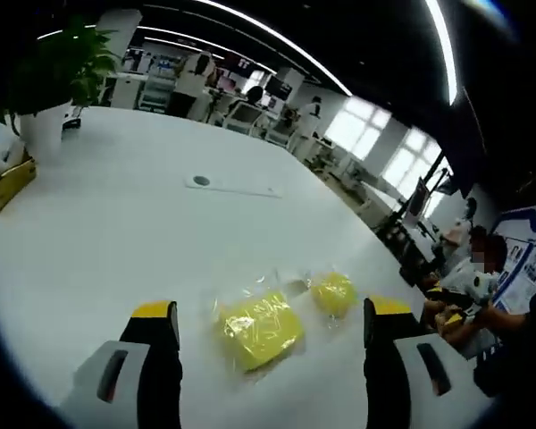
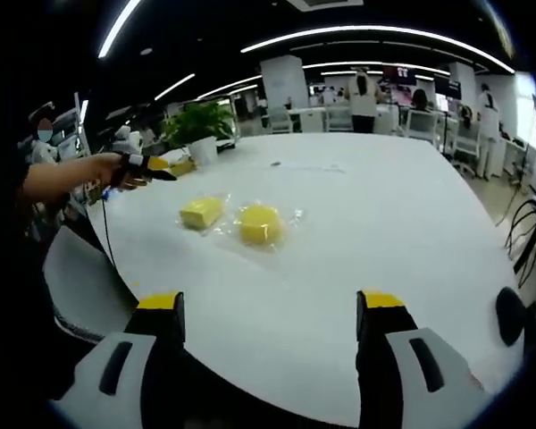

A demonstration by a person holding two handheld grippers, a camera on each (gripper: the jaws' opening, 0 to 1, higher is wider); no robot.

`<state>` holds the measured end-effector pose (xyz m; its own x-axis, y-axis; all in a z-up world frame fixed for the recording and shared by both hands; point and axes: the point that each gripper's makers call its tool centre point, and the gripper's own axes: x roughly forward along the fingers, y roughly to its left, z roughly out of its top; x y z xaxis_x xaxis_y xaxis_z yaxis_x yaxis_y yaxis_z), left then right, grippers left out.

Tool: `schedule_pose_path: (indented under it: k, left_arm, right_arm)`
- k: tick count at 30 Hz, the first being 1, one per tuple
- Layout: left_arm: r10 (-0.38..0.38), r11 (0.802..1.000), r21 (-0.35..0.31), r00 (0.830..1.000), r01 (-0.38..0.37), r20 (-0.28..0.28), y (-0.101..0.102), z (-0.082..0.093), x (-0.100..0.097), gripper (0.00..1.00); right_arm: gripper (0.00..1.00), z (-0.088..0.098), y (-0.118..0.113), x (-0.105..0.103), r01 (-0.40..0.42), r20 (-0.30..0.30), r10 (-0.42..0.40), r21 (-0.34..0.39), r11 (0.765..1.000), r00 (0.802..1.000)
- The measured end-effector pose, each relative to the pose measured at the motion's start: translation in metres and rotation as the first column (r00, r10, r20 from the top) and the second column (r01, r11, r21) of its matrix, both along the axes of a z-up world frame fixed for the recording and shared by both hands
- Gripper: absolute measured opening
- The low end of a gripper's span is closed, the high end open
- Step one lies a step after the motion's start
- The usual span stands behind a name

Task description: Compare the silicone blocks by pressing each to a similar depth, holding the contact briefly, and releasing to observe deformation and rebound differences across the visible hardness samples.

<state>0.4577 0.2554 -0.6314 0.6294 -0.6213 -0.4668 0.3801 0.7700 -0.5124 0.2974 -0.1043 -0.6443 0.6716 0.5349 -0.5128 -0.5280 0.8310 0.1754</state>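
Two yellow silicone blocks lie in clear plastic bags on a white table [image 1: 116, 232]. In the left gripper view the square block [image 1: 259, 329] sits just beyond my open left gripper [image 1: 271, 310], and the round block [image 1: 333, 292] lies to its right. Nothing is held between the jaws. In the right gripper view the square block [image 2: 201, 212] and round block [image 2: 260, 223] rest side by side mid-table, well ahead of my open, empty right gripper [image 2: 271, 301]. A hand holds the left gripper [image 2: 141, 167] left of the blocks, pointing toward them.
A potted plant [image 1: 58, 76] in a white pot and a yellow box [image 1: 13, 179] stand at the far left of the table. A flush cable plate [image 1: 201, 180] sits mid-table. A person [image 1: 482, 268] sits at the right edge. Desks, chairs and people fill the background.
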Motion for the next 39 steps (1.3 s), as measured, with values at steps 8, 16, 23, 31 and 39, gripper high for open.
schedule_pose_path:
  k: [8, 16, 23, 31, 39]
  left_arm:
    - [0.096, 0.983, -0.142, 0.983, -0.118, -0.155, 0.008, -0.03, 0.027, 0.74]
    - [0.14, 0.966, -0.18, 0.959, -0.188, -0.247, 0.006, -0.059, 0.03, 0.6]
    - [0.17, 0.925, -0.276, 0.934, -0.261, -0.314, -0.005, -0.07, 0.03, 0.49]
    - [0.174, 0.898, -0.328, 0.92, -0.294, -0.351, -0.011, -0.079, 0.029, 0.43]
    - [0.183, 0.882, -0.342, 0.903, -0.326, -0.389, -0.015, -0.085, 0.026, 0.3]
  right_arm:
    - [0.68, -0.001, -0.007, -0.002, 0.026, -0.013, -0.026, 0.0, 1.0, 1.0]
    - [0.68, -0.003, -0.01, -0.003, 0.041, -0.026, -0.041, -0.016, 0.999, 0.999]
    - [0.67, -0.002, -0.014, -0.005, 0.048, -0.028, -0.048, -0.03, 0.998, 0.998]
    - [0.65, -0.001, -0.015, -0.006, 0.039, -0.023, -0.04, -0.044, 0.998, 0.999]
    - [0.64, -0.003, -0.017, -0.009, 0.031, -0.035, -0.033, -0.064, 0.998, 0.999]
